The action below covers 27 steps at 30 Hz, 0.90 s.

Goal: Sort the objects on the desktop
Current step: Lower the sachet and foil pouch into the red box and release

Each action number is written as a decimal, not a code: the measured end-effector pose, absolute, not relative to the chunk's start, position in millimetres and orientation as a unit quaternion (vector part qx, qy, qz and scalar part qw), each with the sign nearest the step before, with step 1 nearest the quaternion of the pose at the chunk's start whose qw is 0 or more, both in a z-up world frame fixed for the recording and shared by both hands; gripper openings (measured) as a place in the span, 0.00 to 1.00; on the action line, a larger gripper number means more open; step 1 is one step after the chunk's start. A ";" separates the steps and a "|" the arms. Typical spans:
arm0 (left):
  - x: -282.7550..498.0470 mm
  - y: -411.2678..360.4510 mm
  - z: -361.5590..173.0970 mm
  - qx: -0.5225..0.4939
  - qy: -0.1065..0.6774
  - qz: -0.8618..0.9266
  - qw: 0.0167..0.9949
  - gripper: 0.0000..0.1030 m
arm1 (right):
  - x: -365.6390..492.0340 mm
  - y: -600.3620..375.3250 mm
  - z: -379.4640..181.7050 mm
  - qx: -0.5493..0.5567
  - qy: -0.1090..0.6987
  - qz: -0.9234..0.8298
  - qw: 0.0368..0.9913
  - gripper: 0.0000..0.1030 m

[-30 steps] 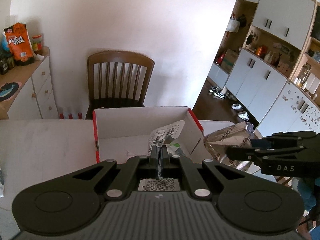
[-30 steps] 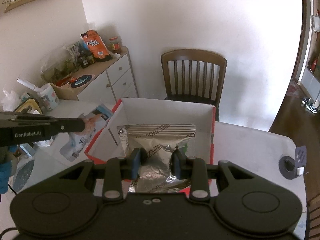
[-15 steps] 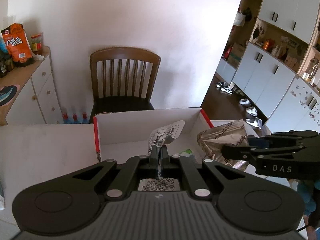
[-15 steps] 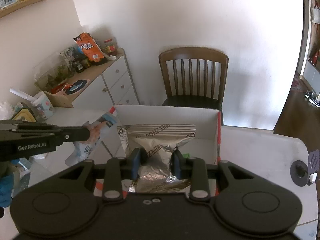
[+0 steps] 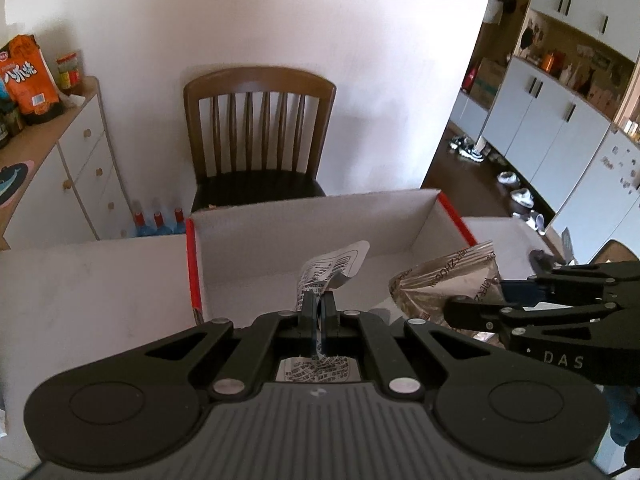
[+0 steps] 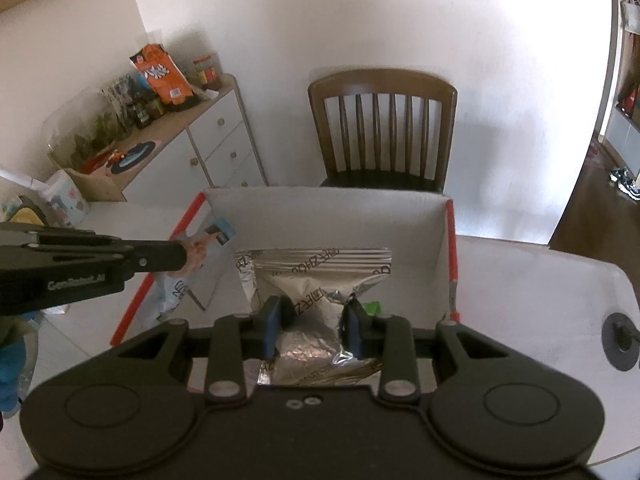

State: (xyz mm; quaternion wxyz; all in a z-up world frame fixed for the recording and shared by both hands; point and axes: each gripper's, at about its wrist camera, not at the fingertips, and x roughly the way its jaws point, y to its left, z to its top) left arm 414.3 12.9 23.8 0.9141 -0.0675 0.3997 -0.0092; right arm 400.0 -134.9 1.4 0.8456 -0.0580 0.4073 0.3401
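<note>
A cardboard box [image 5: 304, 220], white inside with red edges, stands open on the white table. My left gripper [image 5: 318, 308] is shut on a thin white printed packet [image 5: 332, 268], which hangs over the box's near left part. My right gripper [image 6: 314, 320] is shut on a crinkled silver foil bag [image 6: 316, 276], held over the box's inside. In the left wrist view the foil bag [image 5: 448, 280] sits just right of the white packet. In the right wrist view the left gripper [image 6: 184, 256] reaches in over the box's left wall [image 6: 192, 212], carrying the white packet [image 6: 176, 288].
A wooden chair [image 5: 260, 128] stands behind the table. A white drawer cabinet [image 6: 216, 148] at the left carries an orange snack bag [image 6: 160, 76] and jars. Bottles [image 5: 156, 224] stand on the floor. A small green item [image 6: 374, 307] lies in the box. A black round object [image 6: 620, 336] sits on the table at the right.
Both grippers have come forward and down towards the box, each still holding its packet. The foil bag and the white packet now hang over the box's inside.
</note>
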 end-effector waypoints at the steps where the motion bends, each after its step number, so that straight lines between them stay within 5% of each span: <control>1: 415.6 13.0 20.1 -0.067 0.403 -0.007 0.913 0.01 | 400.4 -133.1 -1.5 -0.061 0.410 0.338 0.845 0.32; 27: 433.8 15.7 -42.5 -0.048 0.479 0.016 0.876 0.01 | 393.6 -106.9 -52.9 -0.125 0.438 0.324 0.829 0.32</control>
